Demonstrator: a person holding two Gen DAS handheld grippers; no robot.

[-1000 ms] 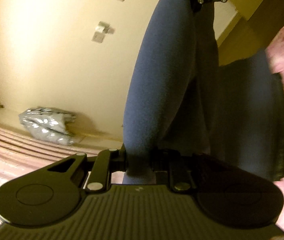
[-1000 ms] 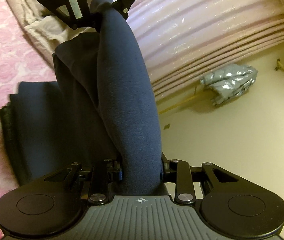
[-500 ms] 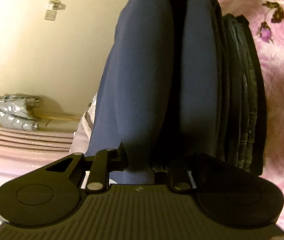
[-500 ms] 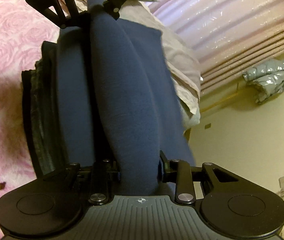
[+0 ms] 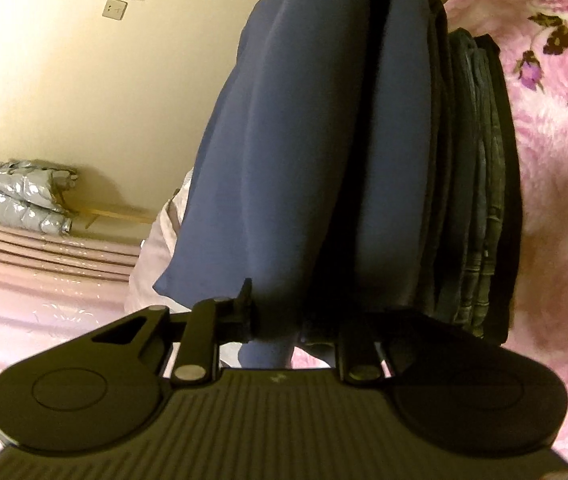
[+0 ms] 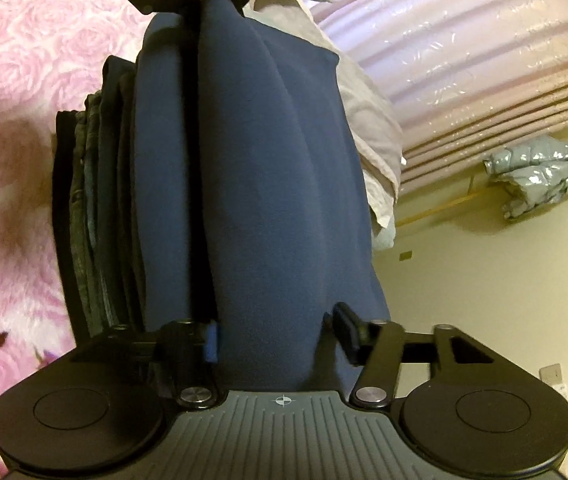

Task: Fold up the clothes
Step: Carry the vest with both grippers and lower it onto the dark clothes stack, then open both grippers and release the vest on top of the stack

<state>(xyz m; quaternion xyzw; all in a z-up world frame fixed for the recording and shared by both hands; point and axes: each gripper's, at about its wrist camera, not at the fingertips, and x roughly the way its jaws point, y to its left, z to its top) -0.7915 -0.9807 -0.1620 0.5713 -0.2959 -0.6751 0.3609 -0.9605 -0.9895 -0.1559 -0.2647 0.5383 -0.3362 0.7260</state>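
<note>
A folded navy blue garment lies on a stack of folded dark clothes on the pink floral bedspread. My left gripper has its jaws spread apart around one end of the garment. My right gripper has its jaws spread apart around the other end of the navy garment, above the same stack. Each gripper shows at the top edge of the other's view.
A silver puffer jacket hangs on the cream wall; it also shows in the right wrist view. Pink pleated curtains and a crumpled pale sheet lie beside the stack. A wall switch is on the wall.
Both grippers carried the navy garment down onto the stack of folded clothes. Their jaws, shut on it before, have now spread apart.
</note>
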